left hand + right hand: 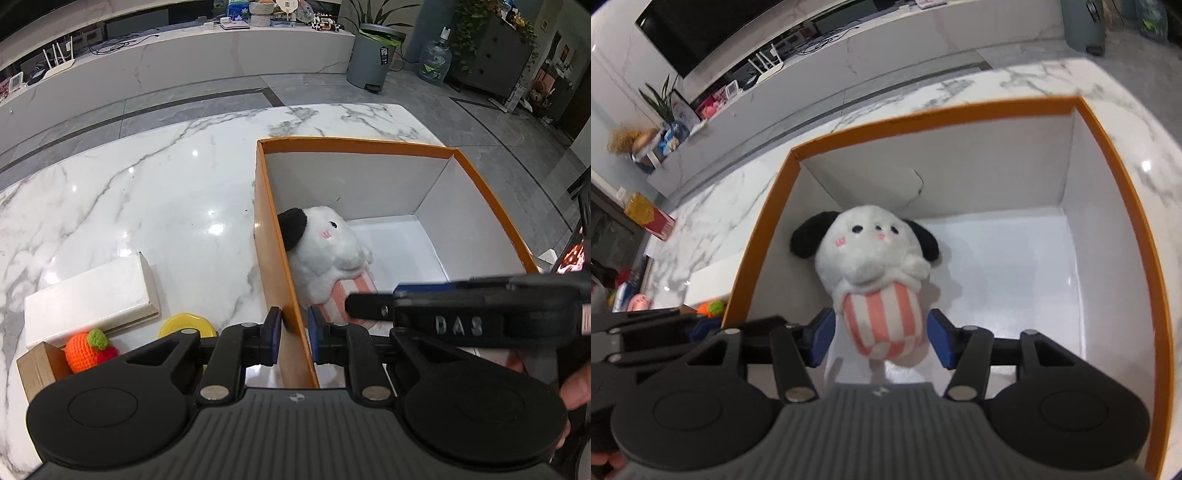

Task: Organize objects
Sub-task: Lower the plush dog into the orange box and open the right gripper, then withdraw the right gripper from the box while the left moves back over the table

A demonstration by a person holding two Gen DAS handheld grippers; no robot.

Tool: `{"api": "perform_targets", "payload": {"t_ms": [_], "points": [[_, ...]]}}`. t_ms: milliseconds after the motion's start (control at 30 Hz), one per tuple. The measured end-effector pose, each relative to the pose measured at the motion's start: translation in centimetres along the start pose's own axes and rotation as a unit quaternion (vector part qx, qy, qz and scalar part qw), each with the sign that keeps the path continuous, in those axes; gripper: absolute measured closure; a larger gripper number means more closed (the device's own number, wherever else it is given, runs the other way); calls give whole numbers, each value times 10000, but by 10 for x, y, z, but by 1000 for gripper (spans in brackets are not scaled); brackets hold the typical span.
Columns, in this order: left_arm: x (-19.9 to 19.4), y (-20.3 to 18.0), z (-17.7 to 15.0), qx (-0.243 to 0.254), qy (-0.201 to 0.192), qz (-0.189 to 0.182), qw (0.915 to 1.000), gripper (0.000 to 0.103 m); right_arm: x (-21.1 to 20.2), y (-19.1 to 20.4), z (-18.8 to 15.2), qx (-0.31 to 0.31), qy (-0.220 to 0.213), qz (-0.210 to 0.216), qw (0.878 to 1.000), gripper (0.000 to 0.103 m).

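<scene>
Left wrist view — step: the left hand-held gripper point(294, 334) is pinching the near left wall of the orange box point(354, 144), its 2 blue pads nearly together on either side of the thin card, so it looks to be steadying the box.
Left wrist view — task's thing: the plush dog point(328, 254) is lying inside the box against that left wall, its striped end toward the camera.
Left wrist view — other arm: the right hand-held gripper point(461, 314) is reaching across from the right, low over the box's near end; its fingertips are hidden here.
Left wrist view — waiting items: a crocheted carrot point(86, 350), a yellow lid point(188, 325) and a white slab point(88, 299) are sitting on the marble worktop point(147, 192) left of the box.
Right wrist view — grip: the right hand-held gripper point(881, 339) is standing wide open, its pads flanking the plush dog's point(871, 258) striped end with a gap on each side; nothing is being held.
Right wrist view — place: the dog is resting on the floor of the orange box point(1145, 229), near the left rear corner.
Judgement — progress: the dog seems to be placed and released; the rest is still outside.
Judgement — next move: it is calling for lifting the right one straight clear of the plush without snagging it, then going for an item on the worktop while the box is being held steady.
</scene>
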State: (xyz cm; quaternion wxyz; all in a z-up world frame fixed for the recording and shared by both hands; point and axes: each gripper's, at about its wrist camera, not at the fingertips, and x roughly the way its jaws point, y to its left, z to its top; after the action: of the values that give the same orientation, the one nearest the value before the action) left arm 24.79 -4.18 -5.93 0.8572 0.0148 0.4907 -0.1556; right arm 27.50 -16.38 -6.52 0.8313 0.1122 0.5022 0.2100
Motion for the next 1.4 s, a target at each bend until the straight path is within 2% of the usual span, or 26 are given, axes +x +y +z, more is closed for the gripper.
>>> {"api": "perform_targets", "payload": {"t_ms": [100, 167, 233, 300, 400, 667, 800, 900, 967, 1000, 1033, 1067, 1167, 1267, 1400], "points": [[2, 1, 1, -9, 8, 2, 10000, 85, 5, -4, -6, 26, 51, 99, 9999, 62], [2, 1, 2, -6, 6, 0, 10000, 85, 14, -5, -6, 12, 76, 87, 9999, 68], [2, 2, 2, -23, -10, -7, 10000, 85, 20, -5, -4, 133, 193, 246, 9994, 75], [3, 4, 3, -49, -22, -26, 10000, 85, 24, -4, 0, 159, 219, 365, 9990, 76], [4, 5, 5, -54, -25, -57, 10000, 85, 28, 5, 5, -168, 80, 127, 9997, 75], [4, 6, 6, -82, -23, -96, 9999, 85, 34, 11, 15, -545, 96, 169, 9983, 73], [0, 8, 3, -152, -22, -176, 9997, 85, 19, 11, 7, -533, 146, 225, 9982, 72], [-10, 6, -3, -137, -35, -242, 9996, 85, 6, 15, -10, -771, 304, 125, 9965, 72], [-16, 6, -10, -133, 1, -303, 9995, 85, 2, 16, -23, -1041, 510, -35, 9933, 75], [-19, 6, -13, -132, 42, -310, 9994, 85, 2, 17, -30, -1201, 645, -120, 9906, 80], [-21, 6, -16, -142, 62, -309, 9994, 82, 4, 18, -37, -1367, 793, -176, 9873, 88], [-24, 6, -20, -171, 92, -337, 9992, 80, 4, 20, -41, -1471, 913, -195, 9847, 90], [-28, 6, -28, -256, 224, -437, 9985, 80, -1, 24, -48, -1734, 1101, -177, 9785, 90], [-31, 7, -34, -382, 246, -536, 9975, 84, 7, 32, -56, -2025, 1487, -257, 9676, 90], [-30, 6, -37, -479, 248, -536, 9971, 84, 18, 38, -64, -2343, 1865, -326, 9535, 90]]}}
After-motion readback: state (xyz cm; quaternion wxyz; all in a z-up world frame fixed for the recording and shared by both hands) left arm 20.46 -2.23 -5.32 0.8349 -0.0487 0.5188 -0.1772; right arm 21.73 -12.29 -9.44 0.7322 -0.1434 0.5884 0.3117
